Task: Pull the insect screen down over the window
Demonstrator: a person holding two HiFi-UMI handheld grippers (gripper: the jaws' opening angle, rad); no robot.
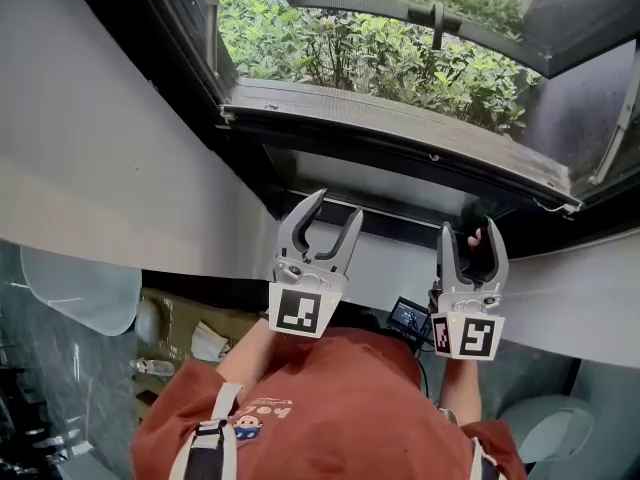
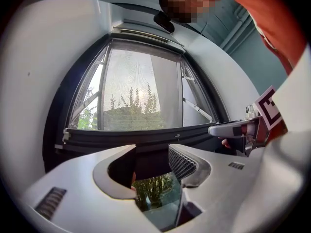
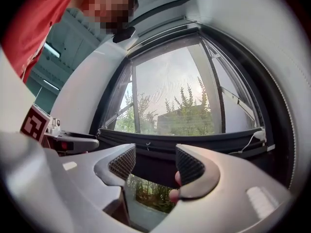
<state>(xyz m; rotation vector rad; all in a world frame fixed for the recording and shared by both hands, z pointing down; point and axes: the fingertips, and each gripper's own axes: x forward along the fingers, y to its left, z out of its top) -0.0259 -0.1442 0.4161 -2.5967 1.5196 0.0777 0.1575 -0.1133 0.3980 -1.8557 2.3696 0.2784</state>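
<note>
The insect screen's dark bottom bar [image 1: 400,146] [image 2: 146,136] [image 3: 194,141] runs across the window, with grey mesh [image 2: 141,86] [image 3: 170,89] above it and bare glass with greenery below. A small pull loop [image 2: 177,135] [image 3: 147,143] hangs at the bar's middle. My left gripper [image 1: 336,206] [image 2: 151,165] stands open, short of the bar, with nothing between its jaws. To its right my right gripper [image 1: 468,230] [image 3: 154,165] is open too, aimed at the bar. A person's fingertip [image 3: 178,179] shows by its right jaw.
White wall [image 1: 110,158] frames the dark window frame [image 1: 215,118]. A white cord [image 3: 252,137] hangs at the bar's right end. Below, beside the person's red shirt [image 1: 330,398], sit a small lit device [image 1: 408,318], a grey seat [image 1: 80,288] and a bottle [image 1: 155,368].
</note>
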